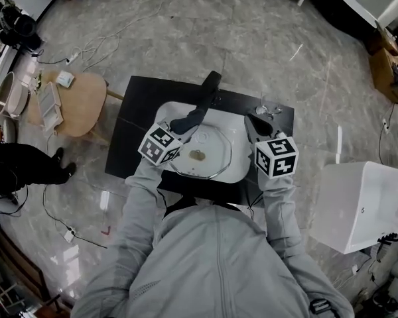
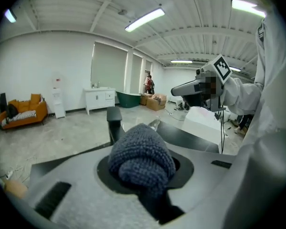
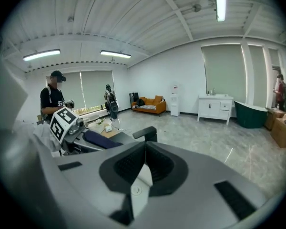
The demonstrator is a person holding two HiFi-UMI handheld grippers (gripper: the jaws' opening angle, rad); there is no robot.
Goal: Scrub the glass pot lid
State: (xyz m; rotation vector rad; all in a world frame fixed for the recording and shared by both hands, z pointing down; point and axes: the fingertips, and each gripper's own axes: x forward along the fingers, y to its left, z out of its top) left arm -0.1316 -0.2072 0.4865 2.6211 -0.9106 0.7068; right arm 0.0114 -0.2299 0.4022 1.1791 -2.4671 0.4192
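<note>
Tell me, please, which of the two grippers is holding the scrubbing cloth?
The left gripper: its jaws clamp the dark knitted cloth, while the right gripper has its jaws together with no cloth between them.

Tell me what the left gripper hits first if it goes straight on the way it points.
Likely the black faucet: the left gripper, jaws shut on a cloth, points toward it. Depth is unclear, so it may pass just beside it.

2 grippers (left gripper (image 1: 186, 122), right gripper (image 1: 254, 124)), 1 glass lid (image 1: 205, 156), 1 knit scrubber (image 2: 141, 158), 1 sink (image 1: 240, 167), 1 blk table (image 1: 129, 144)
</note>
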